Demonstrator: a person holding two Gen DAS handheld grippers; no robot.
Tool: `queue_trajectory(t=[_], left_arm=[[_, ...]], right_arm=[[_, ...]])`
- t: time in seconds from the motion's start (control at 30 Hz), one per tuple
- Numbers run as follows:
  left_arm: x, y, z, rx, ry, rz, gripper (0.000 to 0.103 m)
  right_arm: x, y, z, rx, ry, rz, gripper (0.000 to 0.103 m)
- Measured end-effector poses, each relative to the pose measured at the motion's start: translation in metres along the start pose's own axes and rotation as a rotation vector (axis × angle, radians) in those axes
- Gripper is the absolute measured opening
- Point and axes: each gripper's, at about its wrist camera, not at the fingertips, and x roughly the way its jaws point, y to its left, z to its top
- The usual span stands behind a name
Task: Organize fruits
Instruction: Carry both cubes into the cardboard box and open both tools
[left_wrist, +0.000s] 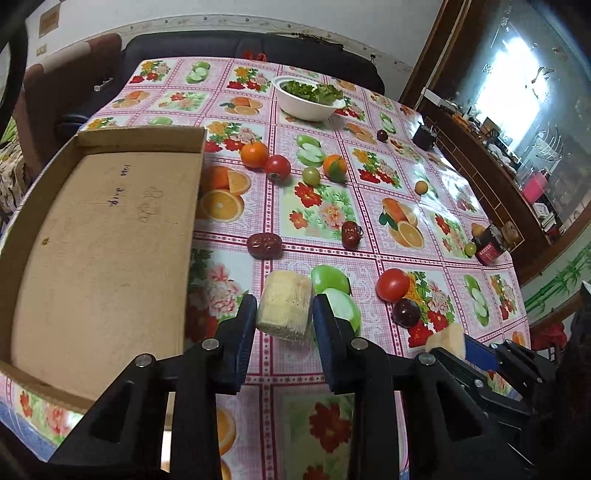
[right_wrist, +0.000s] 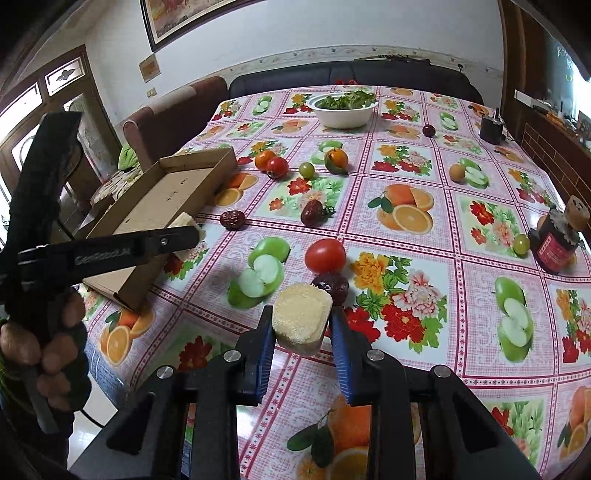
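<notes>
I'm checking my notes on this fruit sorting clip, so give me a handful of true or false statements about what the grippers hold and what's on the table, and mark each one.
1. Each gripper is closed on a pale yellow wrapped block. True: the left gripper holds one block, the right gripper another block.
2. The cardboard tray already holds several tomatoes. False: the cardboard tray shows only a bare floor with handwriting.
3. The white bowl at the far end contains leafy greens. True.
4. The large red tomato sits inside the white bowl. False: it lies on the tablecloth, near a dark red fruit.
5. The dark jar stands at the table's left edge. False: it stands at the right edge.
</notes>
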Motion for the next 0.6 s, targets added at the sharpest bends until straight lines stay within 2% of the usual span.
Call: queue_trajectory(t=[0.4, 0.6], left_arm=[[-0.034, 0.027, -0.004, -0.029, -0.063, 0.033, 0.028], [-0.052, 0.057, -0.006, -0.074, -0.092, 0.08, 0.029]], right_arm=[[0.0, 0.023, 0.009, -0.036, -0.013, 0.038, 0.029], [0.003, 0.046, 0.023, -0.063, -0.025, 0.101, 0.029]])
